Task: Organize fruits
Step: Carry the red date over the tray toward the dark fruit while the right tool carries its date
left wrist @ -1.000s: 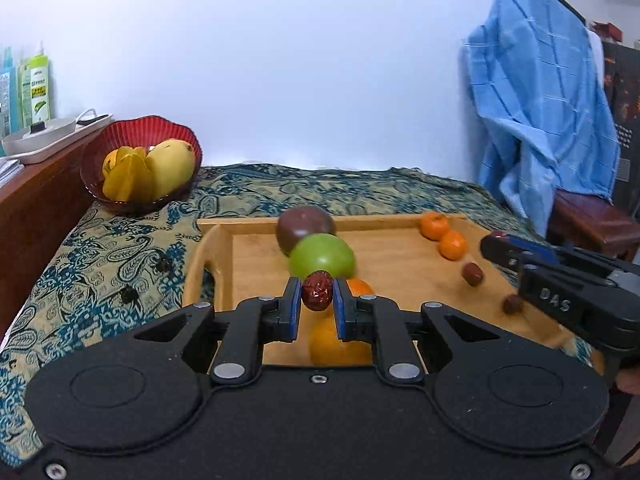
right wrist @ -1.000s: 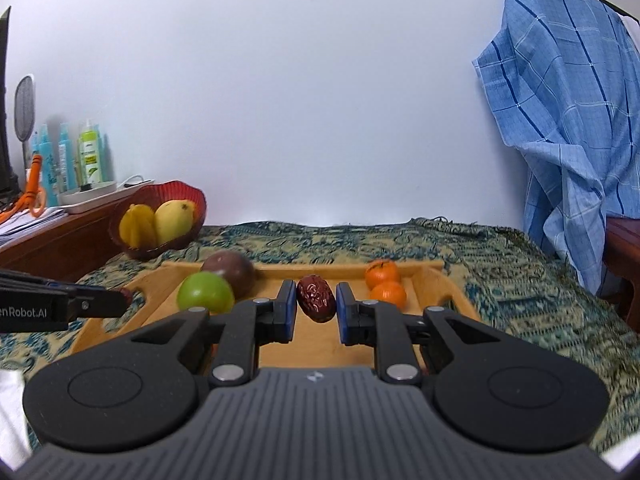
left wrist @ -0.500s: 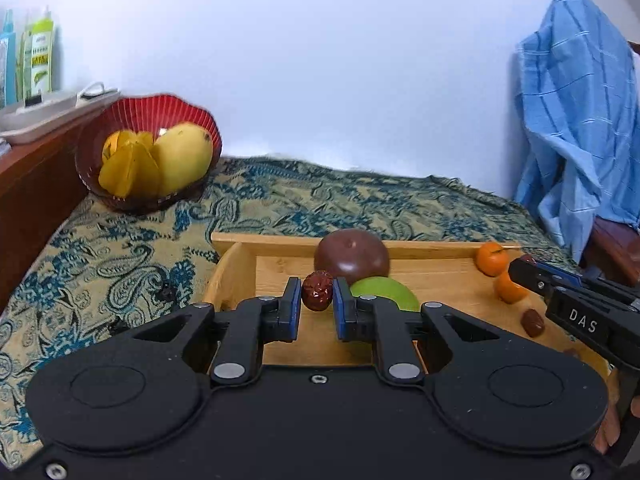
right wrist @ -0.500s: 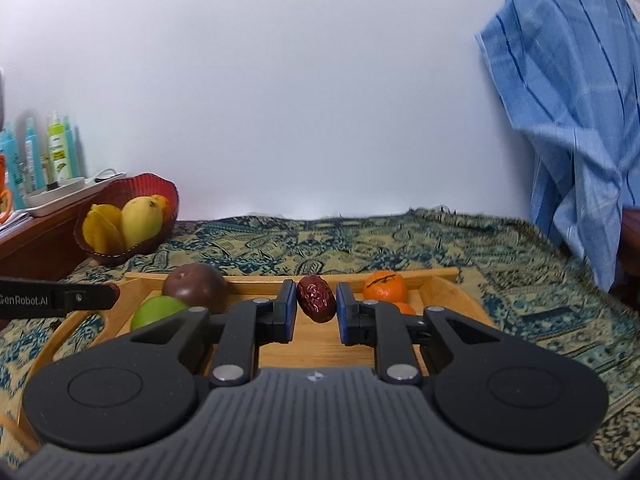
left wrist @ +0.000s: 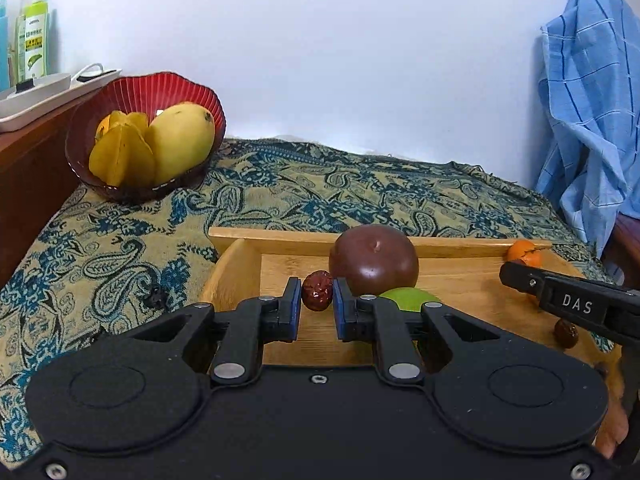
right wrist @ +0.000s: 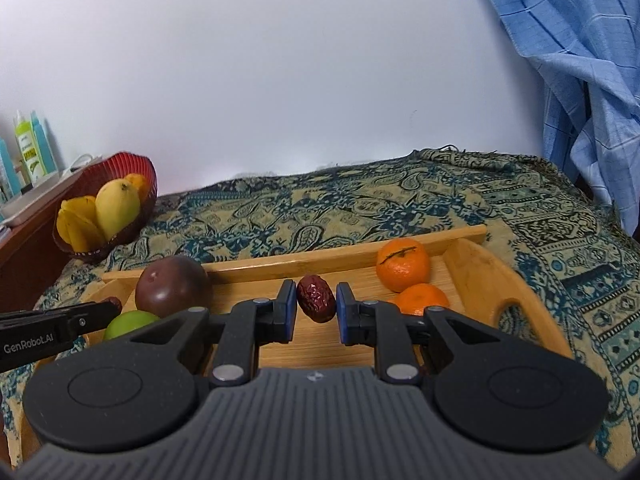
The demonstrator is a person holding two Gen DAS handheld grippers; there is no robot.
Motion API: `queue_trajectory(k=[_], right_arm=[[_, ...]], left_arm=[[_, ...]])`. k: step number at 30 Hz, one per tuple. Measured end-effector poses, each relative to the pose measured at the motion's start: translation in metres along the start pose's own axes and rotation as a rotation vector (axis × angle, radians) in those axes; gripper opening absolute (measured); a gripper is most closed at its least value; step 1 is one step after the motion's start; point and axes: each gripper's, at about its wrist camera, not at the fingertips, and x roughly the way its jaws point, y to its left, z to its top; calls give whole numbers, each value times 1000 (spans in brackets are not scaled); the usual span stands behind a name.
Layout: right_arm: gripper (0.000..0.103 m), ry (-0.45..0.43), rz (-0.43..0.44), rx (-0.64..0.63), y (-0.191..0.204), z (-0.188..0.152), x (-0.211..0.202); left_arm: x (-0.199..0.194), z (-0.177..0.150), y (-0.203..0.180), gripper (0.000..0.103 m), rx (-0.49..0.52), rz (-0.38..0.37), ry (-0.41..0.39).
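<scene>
We're gripping one red date [left wrist: 317, 290] in the left gripper [left wrist: 316, 307] and a second date [right wrist: 316, 298] in the right gripper [right wrist: 316, 310], fingers clenched on each. Both are hanging over the wooden tray [left wrist: 236, 268], near the brown fruit [left wrist: 374, 259] and green fruit [left wrist: 408, 298]. Two tangerines [right wrist: 403, 265] are sitting at the tray's right end, the red bowl [left wrist: 132, 92] of yellow fruit well apart on the patterned cloth [left wrist: 320, 184].

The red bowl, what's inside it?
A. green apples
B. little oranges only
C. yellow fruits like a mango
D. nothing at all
C. The red bowl on the patterned cloth holds a yellow mango leaning beside a ribbed yellow fruit, with a bit of orange fruit behind them in the right wrist view.
</scene>
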Motion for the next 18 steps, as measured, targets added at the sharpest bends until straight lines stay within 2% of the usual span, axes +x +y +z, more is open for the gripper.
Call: queue_trajectory(k=[18], right_arm=[[25, 52, -14, -59, 10, -3, 14]], left_arm=[[15, -3, 0, 16, -6, 20, 46]])
